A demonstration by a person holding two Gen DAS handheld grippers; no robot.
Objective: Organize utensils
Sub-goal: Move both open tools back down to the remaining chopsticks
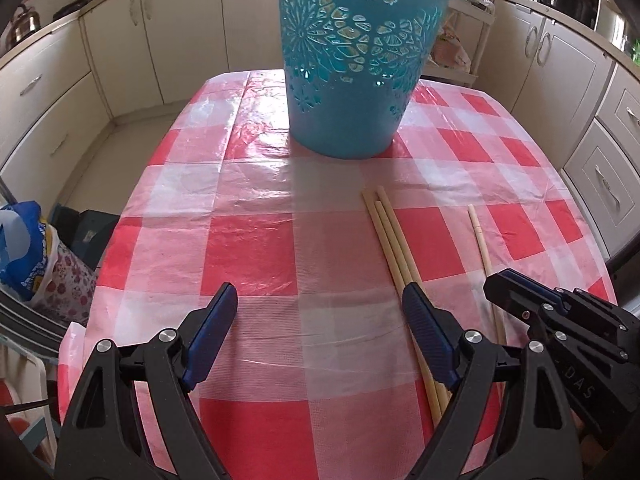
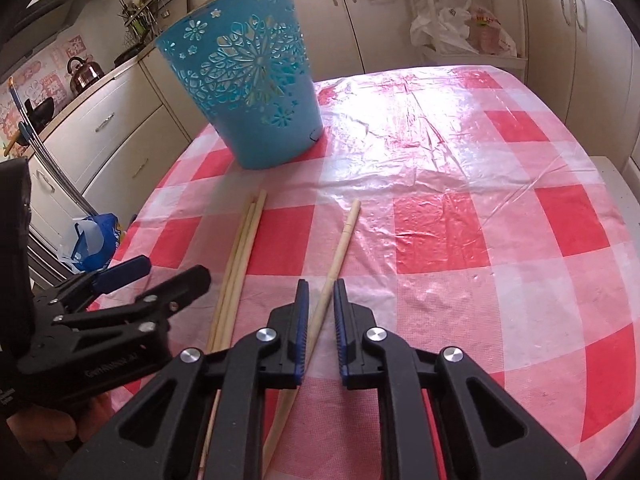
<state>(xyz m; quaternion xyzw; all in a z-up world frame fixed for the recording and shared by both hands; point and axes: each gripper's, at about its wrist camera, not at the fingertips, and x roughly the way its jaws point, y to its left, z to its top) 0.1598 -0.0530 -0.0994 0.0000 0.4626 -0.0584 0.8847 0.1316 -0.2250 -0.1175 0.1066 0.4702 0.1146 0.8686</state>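
A blue cut-out basket (image 1: 348, 60) (image 2: 256, 92) stands upright at the far side of the red-checked table (image 1: 248, 240). Three pale chopsticks (image 1: 386, 236) (image 2: 244, 240) lie side by side in front of it. A single chopstick (image 1: 480, 240) (image 2: 344, 236) lies apart to their right. My right gripper (image 2: 320, 304) (image 1: 500, 286) is shut on the single chopstick, which crosses slantwise between the pads low over the cloth. My left gripper (image 1: 320, 312) (image 2: 160, 276) is open; its right finger (image 1: 424, 332) hangs over the three chopsticks, and only cloth shows between its jaws.
Cream cabinets (image 1: 168, 40) ring the table on all sides. A blue bag and a flowered bag (image 1: 44, 264) sit off the table's left edge. A white cart with plastic bags (image 2: 468, 28) stands beyond the far edge. The two grippers are close together.
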